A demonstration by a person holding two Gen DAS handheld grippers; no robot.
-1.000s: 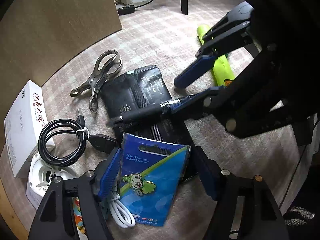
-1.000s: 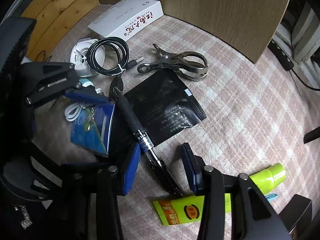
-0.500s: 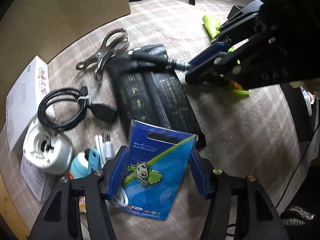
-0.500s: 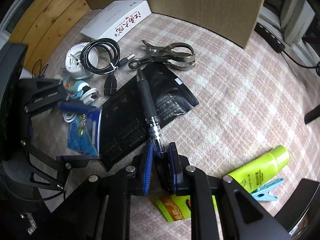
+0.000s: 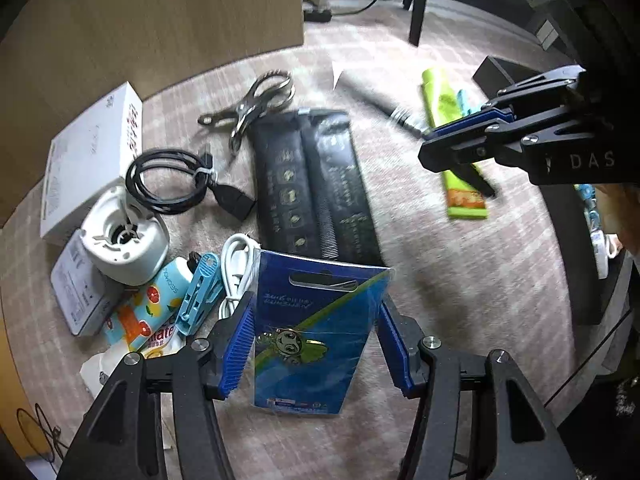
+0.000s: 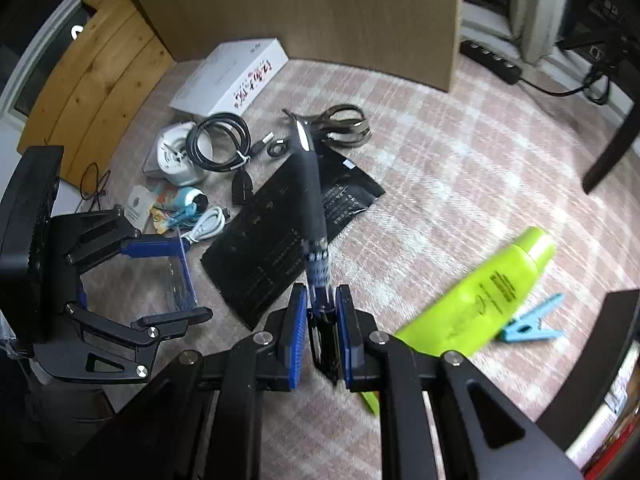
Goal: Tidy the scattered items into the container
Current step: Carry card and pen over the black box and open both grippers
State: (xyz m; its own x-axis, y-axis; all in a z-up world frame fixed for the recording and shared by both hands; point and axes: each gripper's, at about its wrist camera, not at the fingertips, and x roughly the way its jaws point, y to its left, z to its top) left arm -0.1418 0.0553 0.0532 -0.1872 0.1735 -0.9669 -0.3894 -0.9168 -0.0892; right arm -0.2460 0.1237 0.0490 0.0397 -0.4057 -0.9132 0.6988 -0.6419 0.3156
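Note:
My left gripper (image 5: 312,320) is shut on a blue badge card (image 5: 320,344), its blue pads pressing both long edges and holding it just above the rug. From the right wrist view the left gripper (image 6: 176,280) shows this card (image 6: 182,276) edge-on. A black pen (image 6: 310,192) sticks forward out of my right gripper (image 6: 322,308), which is shut on its rear end; the pen hangs over the black pouch (image 6: 280,248). In the left wrist view the right gripper (image 5: 430,140) and the blurred pen (image 5: 376,100) are at upper right. A brown cardboard box wall (image 5: 140,20) stands behind.
On the checked rug lie metal tongs (image 5: 252,108), a coiled black USB cable (image 5: 172,180), a white box (image 5: 92,152), a white round device (image 5: 124,236), a white cable (image 5: 236,256), a light blue peg (image 5: 200,292), a green tube (image 6: 480,292) and a second blue peg (image 6: 532,320).
The left jaws closed on the blue card and raised it. The right jaws closed on the pen and lifted it off the pouch. Both hands rose and rolled.

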